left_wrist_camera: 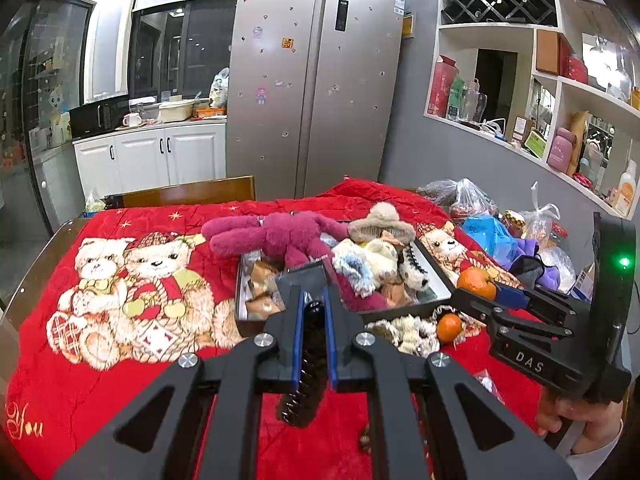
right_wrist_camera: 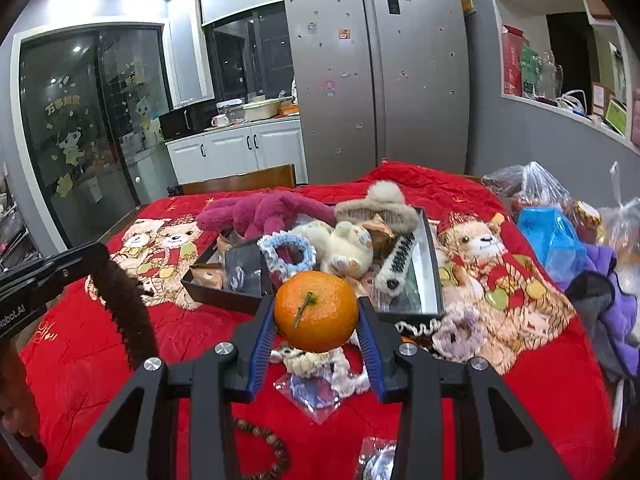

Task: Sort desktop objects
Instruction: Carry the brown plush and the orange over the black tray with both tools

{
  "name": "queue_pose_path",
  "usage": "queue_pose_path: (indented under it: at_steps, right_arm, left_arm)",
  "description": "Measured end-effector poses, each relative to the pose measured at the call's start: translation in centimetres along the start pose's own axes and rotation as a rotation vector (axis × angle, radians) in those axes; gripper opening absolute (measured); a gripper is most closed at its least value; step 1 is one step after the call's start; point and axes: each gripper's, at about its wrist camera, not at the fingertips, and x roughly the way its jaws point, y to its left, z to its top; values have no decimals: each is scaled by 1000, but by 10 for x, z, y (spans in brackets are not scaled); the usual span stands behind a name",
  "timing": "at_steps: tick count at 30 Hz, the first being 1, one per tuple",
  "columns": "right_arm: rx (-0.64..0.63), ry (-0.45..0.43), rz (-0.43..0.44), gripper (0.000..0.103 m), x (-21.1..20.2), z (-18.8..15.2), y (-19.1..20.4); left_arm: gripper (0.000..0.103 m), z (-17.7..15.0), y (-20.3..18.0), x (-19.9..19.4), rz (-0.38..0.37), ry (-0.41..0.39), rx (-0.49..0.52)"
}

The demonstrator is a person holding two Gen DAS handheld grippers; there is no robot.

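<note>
Left gripper (left_wrist_camera: 313, 312): lower centre of the left wrist view, jaws drawn tight on a dark brown coiled hair tie (left_wrist_camera: 308, 364) that hangs down between the blue pads, above the red teddy-bear blanket (left_wrist_camera: 120, 360).

Right gripper (right_wrist_camera: 316, 316): lower centre of the right wrist view, jaws part-way apart and clamped on a round orange tangerine (right_wrist_camera: 316, 311), stalk facing the camera, held clear of the blanket just in front of the tray's near edge.

Black rectangular tray (right_wrist_camera: 434, 276): mid frame, crowded with a magenta plush toy (right_wrist_camera: 260, 212), a cream plush toy (right_wrist_camera: 348, 246), a blue crocheted ring (right_wrist_camera: 286, 254) and a white toothed hair clip (right_wrist_camera: 394, 266).

Second small tangerine (left_wrist_camera: 449, 327): on the blanket below the tray's right corner.

Open room: bare blanket at lower left of both views; plastic bags (right_wrist_camera: 552, 236) crowd the right edge
</note>
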Motion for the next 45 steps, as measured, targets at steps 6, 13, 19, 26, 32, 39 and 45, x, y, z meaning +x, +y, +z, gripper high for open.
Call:
queue_pose_path:
  at_steps: [6, 13, 19, 26, 32, 39, 45]
  right_arm:
    - [-26, 14, -3, 40, 16, 25, 5]
    - [-51, 32, -5, 40, 55, 64, 2]
    - [-58, 35, -15, 40, 93, 96, -8]
    - [-46, 53, -3, 40, 123, 103, -21]
    - [-44, 79, -16, 40, 141, 102, -29]
    - [-62, 114, -22, 40, 153, 95, -26]
    - [-82, 118, -14, 40, 154, 94, -20]
  left_arm:
    - [10, 33, 3, 29, 10, 3, 4]
    - [10, 89, 0, 79, 5, -17, 29]
    - [10, 122, 0, 116, -14, -49, 6]
    - [10, 119, 10, 140, -77, -55, -33]
    - [10, 114, 7, 158, -63, -28, 3]
    - [10, 112, 1, 156, -60, -28, 34]
    - [10, 111, 2, 159, -54, -13, 32]
